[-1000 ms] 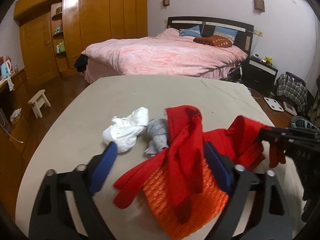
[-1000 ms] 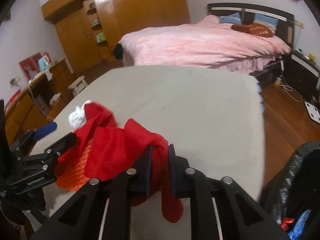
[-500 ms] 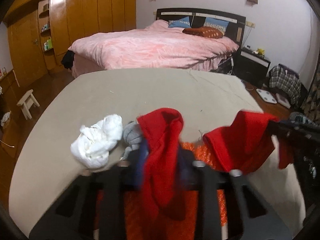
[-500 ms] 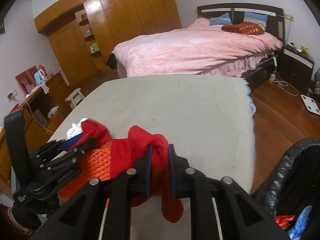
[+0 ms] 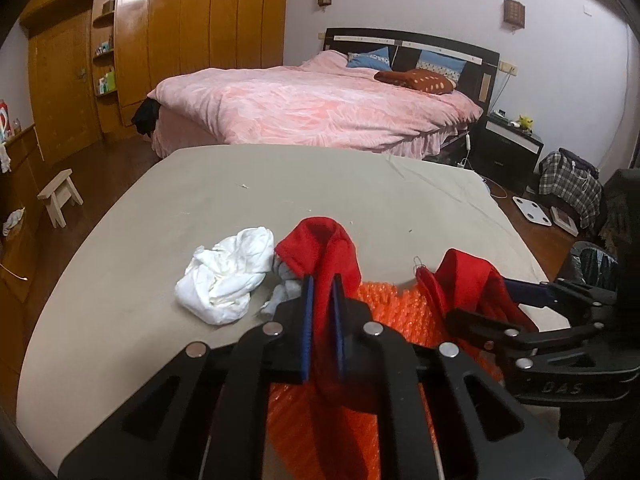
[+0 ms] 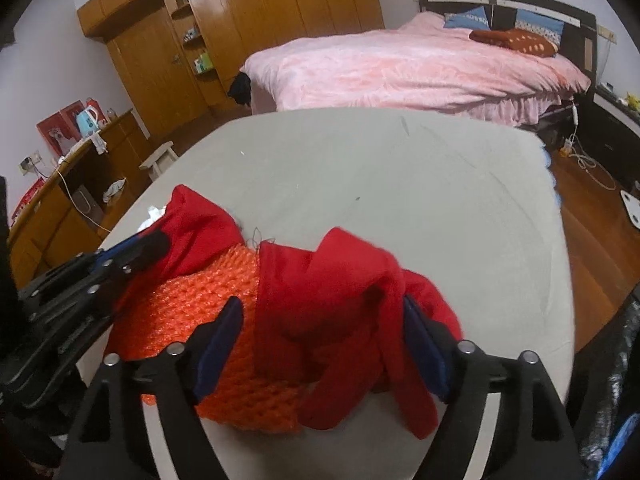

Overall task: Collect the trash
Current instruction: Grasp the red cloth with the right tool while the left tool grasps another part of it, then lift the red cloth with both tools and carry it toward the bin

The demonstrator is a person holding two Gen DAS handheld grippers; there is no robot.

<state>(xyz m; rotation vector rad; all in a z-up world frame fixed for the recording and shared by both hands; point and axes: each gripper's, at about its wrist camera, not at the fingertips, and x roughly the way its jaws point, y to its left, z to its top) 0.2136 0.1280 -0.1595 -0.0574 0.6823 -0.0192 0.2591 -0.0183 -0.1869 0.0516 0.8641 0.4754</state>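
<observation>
An orange mesh bag (image 5: 384,304) with two red cloth straps lies on the beige-covered table (image 5: 280,184). My left gripper (image 5: 322,280) is shut on the left red strap (image 5: 320,240), which stands up between its blue pads. In the right wrist view the right gripper (image 6: 322,308) has its jaws opening wide. The other red strap (image 6: 332,280) lies slack between them on the mesh bag (image 6: 192,312), draped against the right finger. A crumpled white tissue (image 5: 226,276) and a grey wad (image 5: 286,284) lie just left of the bag.
A black trash bag (image 6: 612,380) hangs open past the table's right edge, with bits of colour inside. Beyond the table stands a bed with a pink cover (image 5: 320,108). A small wooden stool (image 5: 60,196) and wooden wardrobes are at the left.
My left gripper went from wide open to shut on the left red strap. My right gripper, shut on the right strap before, has spread its jaws and the strap has slumped onto the bag.
</observation>
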